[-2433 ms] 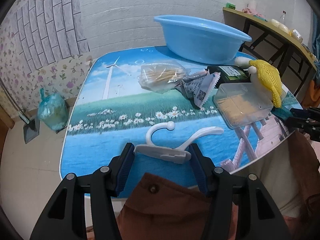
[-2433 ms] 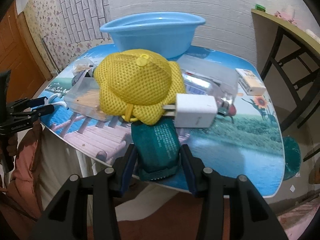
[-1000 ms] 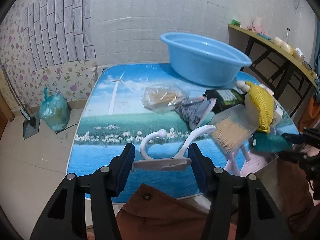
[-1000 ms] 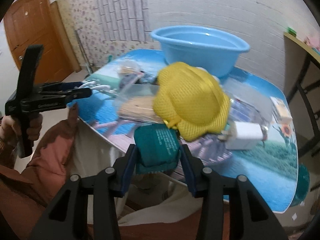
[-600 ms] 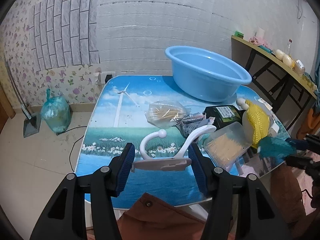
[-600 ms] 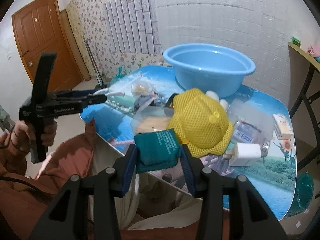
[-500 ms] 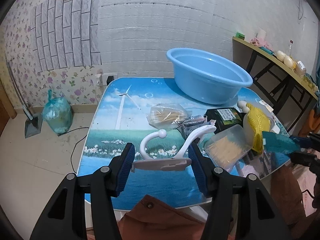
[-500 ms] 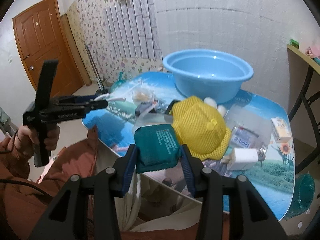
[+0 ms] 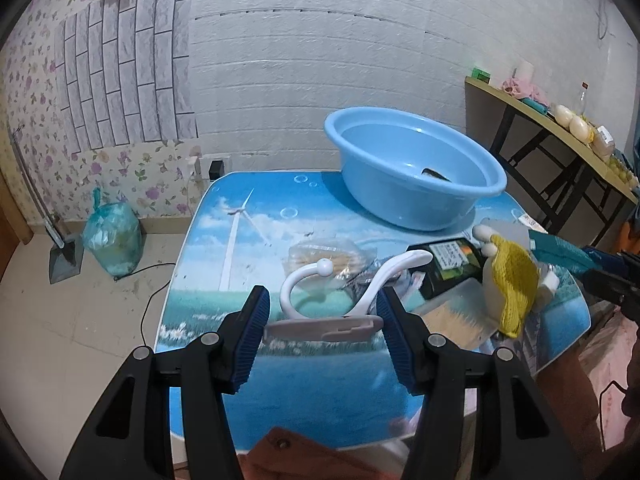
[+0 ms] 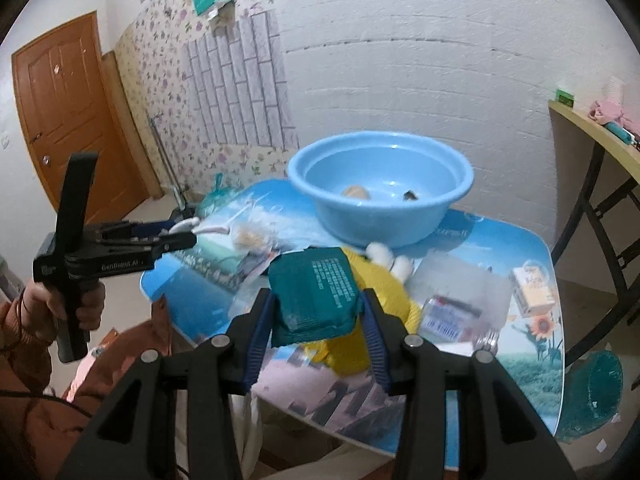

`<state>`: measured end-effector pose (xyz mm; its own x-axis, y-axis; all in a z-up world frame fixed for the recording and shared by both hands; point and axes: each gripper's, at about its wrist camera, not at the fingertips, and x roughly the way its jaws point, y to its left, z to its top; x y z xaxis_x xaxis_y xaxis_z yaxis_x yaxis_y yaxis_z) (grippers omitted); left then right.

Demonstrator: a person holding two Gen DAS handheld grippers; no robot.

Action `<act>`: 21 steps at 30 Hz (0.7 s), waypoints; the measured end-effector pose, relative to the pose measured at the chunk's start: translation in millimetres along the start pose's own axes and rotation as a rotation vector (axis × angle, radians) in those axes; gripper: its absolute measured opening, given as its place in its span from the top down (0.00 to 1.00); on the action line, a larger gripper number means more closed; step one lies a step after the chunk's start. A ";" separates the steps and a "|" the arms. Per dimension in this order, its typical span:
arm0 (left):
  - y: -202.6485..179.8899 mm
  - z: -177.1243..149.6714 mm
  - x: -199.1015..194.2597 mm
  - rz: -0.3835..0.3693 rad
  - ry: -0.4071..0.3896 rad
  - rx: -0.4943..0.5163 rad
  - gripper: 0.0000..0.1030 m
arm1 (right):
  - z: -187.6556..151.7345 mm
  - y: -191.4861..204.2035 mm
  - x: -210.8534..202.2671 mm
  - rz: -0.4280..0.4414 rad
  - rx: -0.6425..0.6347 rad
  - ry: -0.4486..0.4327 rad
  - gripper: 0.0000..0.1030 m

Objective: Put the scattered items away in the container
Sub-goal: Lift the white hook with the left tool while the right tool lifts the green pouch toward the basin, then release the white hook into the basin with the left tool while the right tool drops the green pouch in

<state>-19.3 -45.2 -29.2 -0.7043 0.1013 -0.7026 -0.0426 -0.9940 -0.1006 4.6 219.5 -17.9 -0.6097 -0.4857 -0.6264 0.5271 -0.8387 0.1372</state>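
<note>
My left gripper [image 9: 322, 322] is shut on a white plastic hook [image 9: 320, 322], held clear above the near part of the table [image 9: 224, 248]. My right gripper [image 10: 316, 308] is shut on a teal packet [image 10: 314, 286], also lifted above the table. The blue basin [image 9: 416, 168] stands at the far side with two small items [image 10: 354, 191] inside. Left on the table are a yellow mesh toy [image 9: 514, 280], a clear box of sticks [image 9: 456, 320], a bag of cotton swabs [image 9: 324, 254], a dark packet [image 9: 450, 264] and a small carton [image 10: 534, 284].
A hand [image 10: 68, 304] in a brown sleeve holds the left gripper [image 10: 176, 240] in the right wrist view. A side table [image 9: 560, 128] with items stands at right. On the floor at left sit a green bag [image 9: 112, 236] and a dustpan [image 9: 64, 256].
Both grippers have risen with their loads, so the table looks lower and farther. The basin's inside is visible in both views. Both grips stayed the same.
</note>
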 end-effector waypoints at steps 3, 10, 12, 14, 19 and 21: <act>-4.5 11.5 5.2 -0.007 -0.009 0.002 0.46 | 10.1 -8.6 3.3 -0.005 0.018 -0.019 0.59; -21.7 48.2 20.3 -0.040 -0.049 0.026 0.46 | 41.0 -21.4 18.5 -0.015 0.006 -0.069 0.59; -27.3 59.8 25.5 -0.052 -0.061 0.032 0.46 | 49.2 -26.1 25.5 -0.020 0.009 -0.074 0.59; -33.0 69.7 32.0 -0.060 -0.066 0.041 0.46 | 54.7 -30.8 32.5 -0.034 0.010 -0.070 0.59; -49.2 86.5 55.2 -0.077 -0.047 0.074 0.46 | 63.9 -42.4 62.3 -0.055 0.010 -0.031 0.59; -56.1 91.4 64.9 -0.082 -0.038 0.092 0.46 | 65.0 -46.7 68.8 -0.055 0.012 -0.028 0.59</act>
<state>-127.3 13.4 -4.8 -0.7222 0.1823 -0.6672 -0.1647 -0.9822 -0.0901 -100.4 209.2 -17.5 -0.6540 -0.4455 -0.6114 0.4855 -0.8670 0.1124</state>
